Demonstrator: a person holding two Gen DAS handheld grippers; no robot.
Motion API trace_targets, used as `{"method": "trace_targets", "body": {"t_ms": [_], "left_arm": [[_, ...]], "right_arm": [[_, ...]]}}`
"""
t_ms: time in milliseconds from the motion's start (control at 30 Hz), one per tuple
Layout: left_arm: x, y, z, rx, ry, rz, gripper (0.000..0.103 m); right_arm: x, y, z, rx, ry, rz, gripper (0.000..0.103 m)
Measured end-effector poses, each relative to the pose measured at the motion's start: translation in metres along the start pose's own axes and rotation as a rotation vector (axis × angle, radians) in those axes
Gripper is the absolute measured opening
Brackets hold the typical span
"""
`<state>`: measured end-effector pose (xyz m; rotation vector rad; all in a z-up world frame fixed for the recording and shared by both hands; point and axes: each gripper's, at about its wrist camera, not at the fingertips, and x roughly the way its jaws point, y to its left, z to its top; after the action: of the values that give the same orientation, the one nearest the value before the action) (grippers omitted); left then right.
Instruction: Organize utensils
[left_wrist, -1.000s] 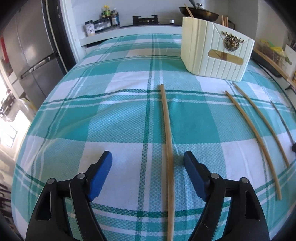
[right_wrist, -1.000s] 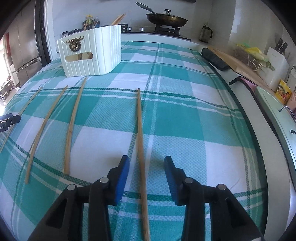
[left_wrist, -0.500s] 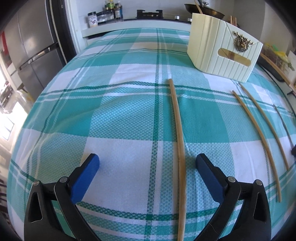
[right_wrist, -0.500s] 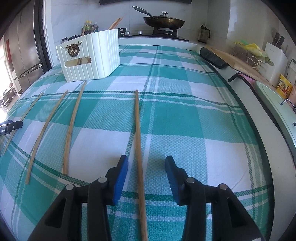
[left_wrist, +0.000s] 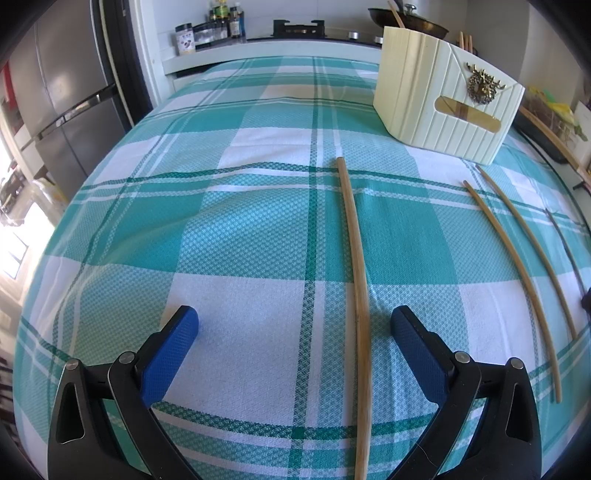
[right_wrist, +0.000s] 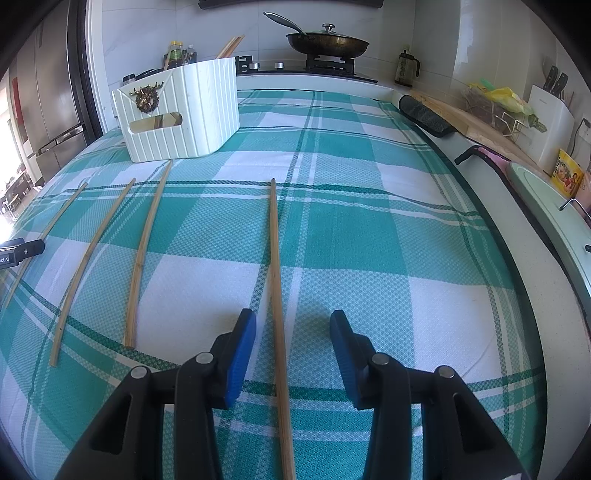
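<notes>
Chopsticks (right_wrist: 277, 280) lie loose on the table; a few stand in the bin (right_wrist: 181, 110). Left gripper (left_wrist: 295, 332) gapes wide, right gripper (right_wrist: 292, 332) narrower, both empty.

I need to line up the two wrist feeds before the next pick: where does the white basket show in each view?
Left wrist: basket upper right, beyond the far ends of the chopsticks.
Right wrist: basket upper left, on the cloth in front of the stove.
Shared landmark: the brass deer emblem above the basket's handle slot, also seen from the right wrist.
</notes>
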<state>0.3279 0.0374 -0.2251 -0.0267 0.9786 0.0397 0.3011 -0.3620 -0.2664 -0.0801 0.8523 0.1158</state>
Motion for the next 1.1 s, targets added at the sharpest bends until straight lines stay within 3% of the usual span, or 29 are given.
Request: {"method": "trace_targets", "body": {"t_ms": [100,233,400,467,567,667,700,733,833,900,1100], "left_arm": [[-0.001,-0.001,0.004,0.053,0.044,-0.033,0.102],[0.005,0.001,0.017,0.14,0.13,-0.089,0.102],[0.023,0.001,0.043,0.172,0.161,-0.099,0.1],[0.03,-0.003,0.058,0.169,0.164,-0.092,0.095],[0.038,-0.01,0.075,0.171,0.177,-0.099,0.077],[0.042,-0.025,0.089,0.188,0.181,-0.109,0.041],[0.042,-0.031,0.092,0.198,0.178,-0.112,0.02],[0.043,-0.035,0.094,0.21,0.175,-0.1,0.008],[0.039,-0.038,0.099,0.192,0.15,-0.109,0.005],[0.02,-0.032,0.102,0.161,0.09,-0.132,0.005],[-0.074,-0.005,0.108,0.077,-0.117,-0.227,0.005]], "right_arm": [[0.0,-0.002,0.001,0.012,0.012,0.015,0.043],[0.002,-0.003,0.013,-0.05,0.149,0.053,0.047],[0.021,0.001,0.037,-0.157,0.224,0.083,0.047],[0.033,0.001,0.051,-0.153,0.234,0.1,0.047],[0.051,0.006,0.073,-0.153,0.231,0.108,0.046],[0.069,0.013,0.096,-0.155,0.234,0.108,0.038],[0.075,0.015,0.103,-0.154,0.238,0.116,0.022],[0.08,0.017,0.11,-0.148,0.239,0.118,0.006],[0.089,0.019,0.126,-0.121,0.235,0.108,0.006],[0.083,0.018,0.132,-0.094,0.205,0.108,0.006],[-0.016,0.015,0.143,-0.048,-0.033,0.186,0.006]]}}
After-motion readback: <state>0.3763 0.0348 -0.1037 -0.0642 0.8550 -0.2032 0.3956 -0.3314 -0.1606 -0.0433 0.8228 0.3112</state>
